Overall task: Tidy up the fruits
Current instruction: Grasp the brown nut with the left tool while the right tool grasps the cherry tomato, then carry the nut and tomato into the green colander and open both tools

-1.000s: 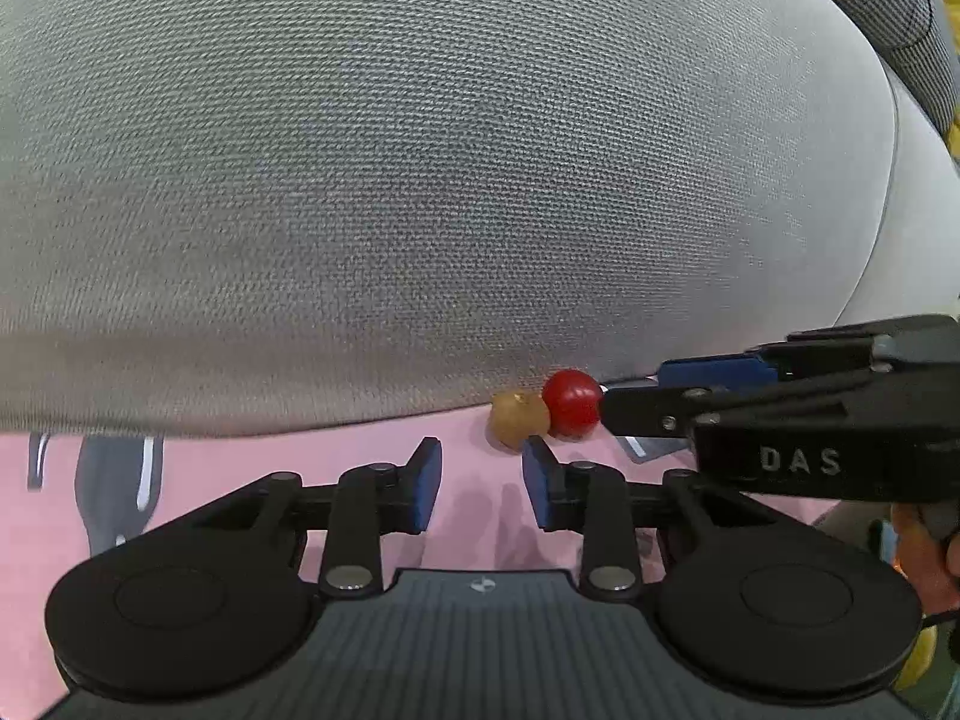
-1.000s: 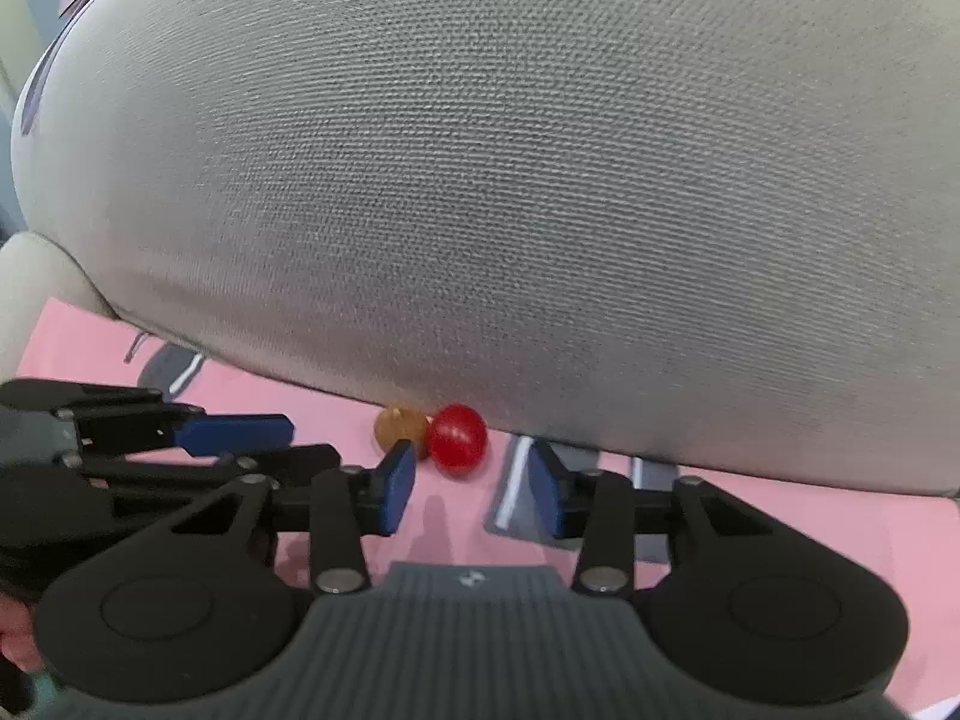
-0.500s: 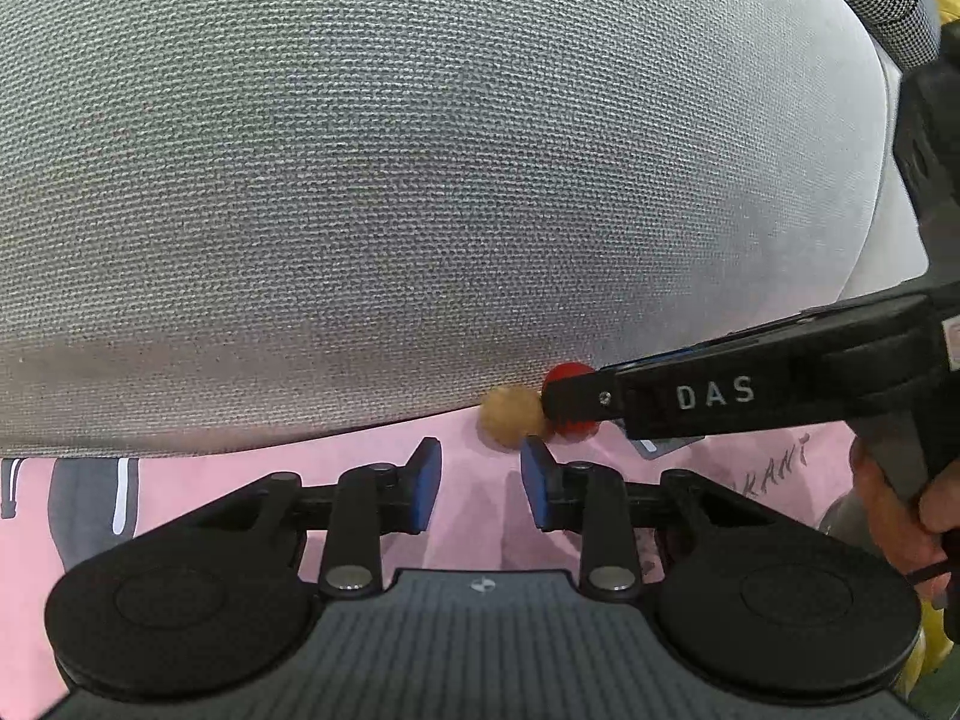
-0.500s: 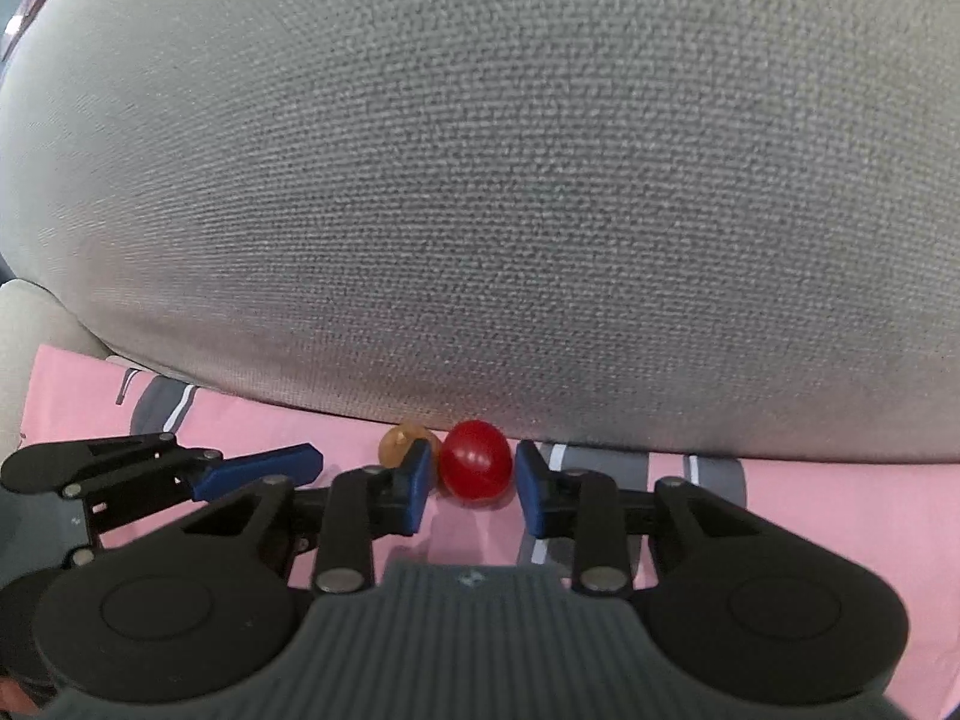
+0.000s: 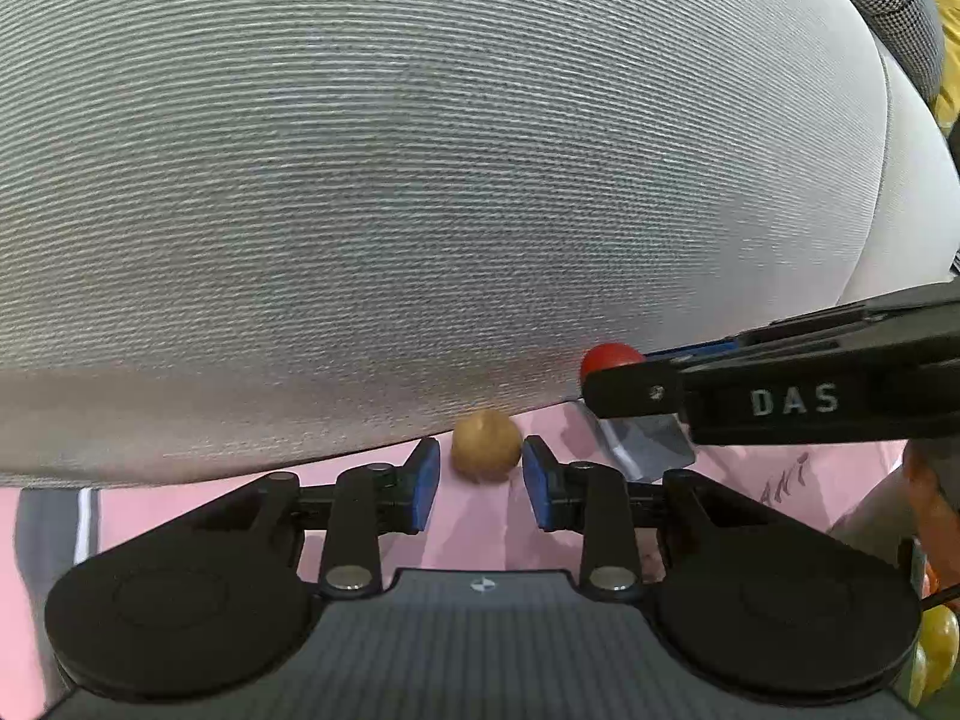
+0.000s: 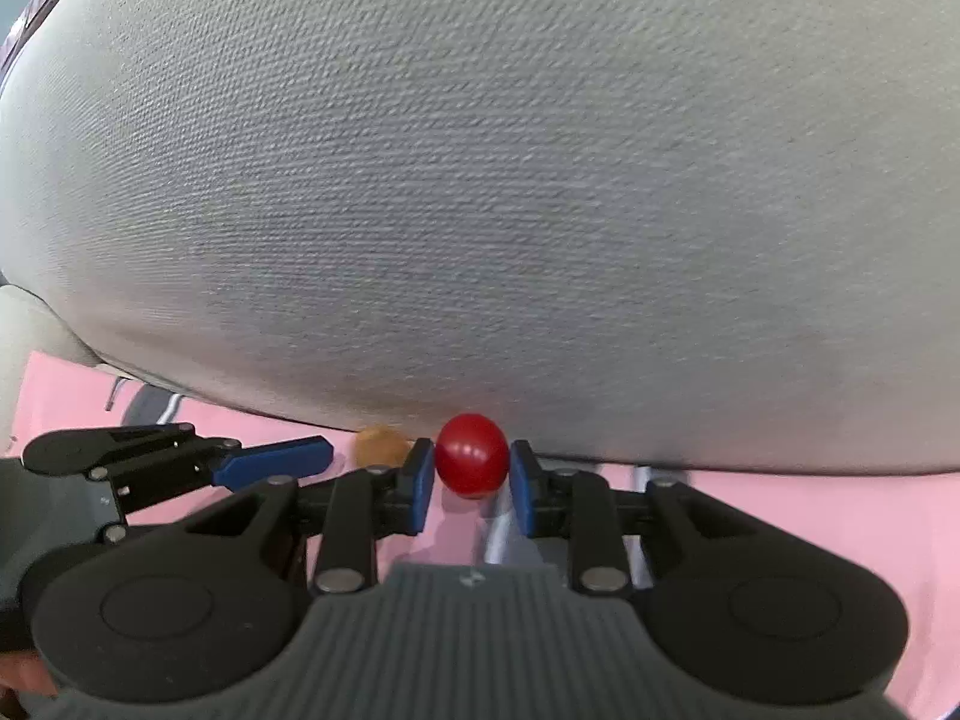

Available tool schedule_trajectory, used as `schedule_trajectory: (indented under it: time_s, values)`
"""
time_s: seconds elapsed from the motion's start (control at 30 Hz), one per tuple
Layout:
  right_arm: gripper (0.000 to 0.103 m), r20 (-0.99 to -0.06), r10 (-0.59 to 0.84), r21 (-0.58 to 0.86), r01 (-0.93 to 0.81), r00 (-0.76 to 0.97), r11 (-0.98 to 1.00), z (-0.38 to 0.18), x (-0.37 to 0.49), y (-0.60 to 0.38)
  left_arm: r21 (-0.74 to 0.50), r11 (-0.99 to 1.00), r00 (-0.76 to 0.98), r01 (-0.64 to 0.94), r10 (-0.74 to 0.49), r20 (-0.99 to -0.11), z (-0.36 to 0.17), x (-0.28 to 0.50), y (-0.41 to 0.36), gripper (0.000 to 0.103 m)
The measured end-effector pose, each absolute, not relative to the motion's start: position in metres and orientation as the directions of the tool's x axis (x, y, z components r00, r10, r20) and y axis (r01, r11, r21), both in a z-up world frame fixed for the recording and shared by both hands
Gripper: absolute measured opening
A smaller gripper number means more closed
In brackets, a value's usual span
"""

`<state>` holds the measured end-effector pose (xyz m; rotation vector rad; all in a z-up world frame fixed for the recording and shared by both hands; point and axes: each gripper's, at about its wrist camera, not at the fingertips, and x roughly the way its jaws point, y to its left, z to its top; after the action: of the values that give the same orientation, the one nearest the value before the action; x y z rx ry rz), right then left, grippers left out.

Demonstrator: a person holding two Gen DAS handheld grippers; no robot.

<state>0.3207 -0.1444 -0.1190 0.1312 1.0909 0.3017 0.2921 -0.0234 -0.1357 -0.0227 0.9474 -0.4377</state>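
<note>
Fruits here are two small round ones lying side by side on a pink cloth (image 5: 468, 534), tucked against the foot of a big grey cushion (image 5: 420, 180): a tan fruit (image 5: 486, 446) on the left and a red fruit (image 6: 472, 455) on the right. Neither has a long axis to line up with, so the coming move turns only on centring each one between its own fingers. The tan fruit sits dead ahead of the left gripper (image 5: 480, 476), just past the tips of the blue fingers (image 5: 425, 483), which are spread wider than the fruit with clear gaps on both sides; nothing is gripped there. That gripper lies low and level over the cloth, pointing straight at the cushion. The red fruit is already between the fingers of the right gripper (image 6: 471, 483), which flank it closely on both sides; whether the pads actually press it I cannot tell from either view. In the left view this gripper reaches in from the right, its body held roughly level and side-on. Each fruit is nearest its own gripper, so no crossing looks necessary.
</note>
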Motion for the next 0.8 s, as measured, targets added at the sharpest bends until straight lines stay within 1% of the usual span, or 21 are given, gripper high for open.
schedule_trajectory:
  time_s: [0.23, 0.27, 0.3, 0.37, 0.43, 0.5, 0.8]
  values:
    - [0.024, -0.85, 0.286, 0.25, -0.138, 0.442, 0.958, -0.116, 0.311, -0.165, -0.196, 0.923, 0.493, 0.331, -0.346, -0.798, -0.147, 0.302, -0.043, 0.039]
    - [0.024, -0.851, 0.286, 0.252, -0.135, 0.441, 0.958, -0.116, 0.31, -0.166, -0.192, 0.924, 0.492, 0.33, -0.342, -0.8, -0.147, 0.303, -0.044, 0.038]
    - [0.024, -0.851, 0.287, 0.254, -0.133, 0.44, 0.958, -0.116, 0.308, -0.168, -0.19, 0.925, 0.49, 0.329, -0.34, -0.802, -0.147, 0.304, -0.045, 0.034]
    - [0.024, -0.851, 0.29, 0.258, -0.132, 0.439, 0.957, -0.123, 0.311, -0.174, -0.197, 0.923, 0.482, 0.329, -0.344, -0.806, -0.145, 0.308, -0.046, 0.031]
    - [0.024, -0.849, 0.294, 0.261, -0.135, 0.439, 0.956, -0.13, 0.306, -0.178, -0.189, 0.925, 0.482, 0.33, -0.337, -0.809, -0.141, 0.309, -0.048, 0.03]
    - [0.024, -0.847, 0.296, 0.262, -0.138, 0.441, 0.955, -0.13, 0.3, -0.176, -0.176, 0.925, 0.486, 0.337, -0.331, -0.809, -0.136, 0.308, -0.05, 0.03]
    - [0.024, -0.8, 0.321, 0.255, -0.196, 0.507, 0.947, -0.094, 0.285, -0.187, -0.168, 0.917, 0.516, 0.362, -0.348, -0.783, -0.077, 0.294, -0.046, 0.03]
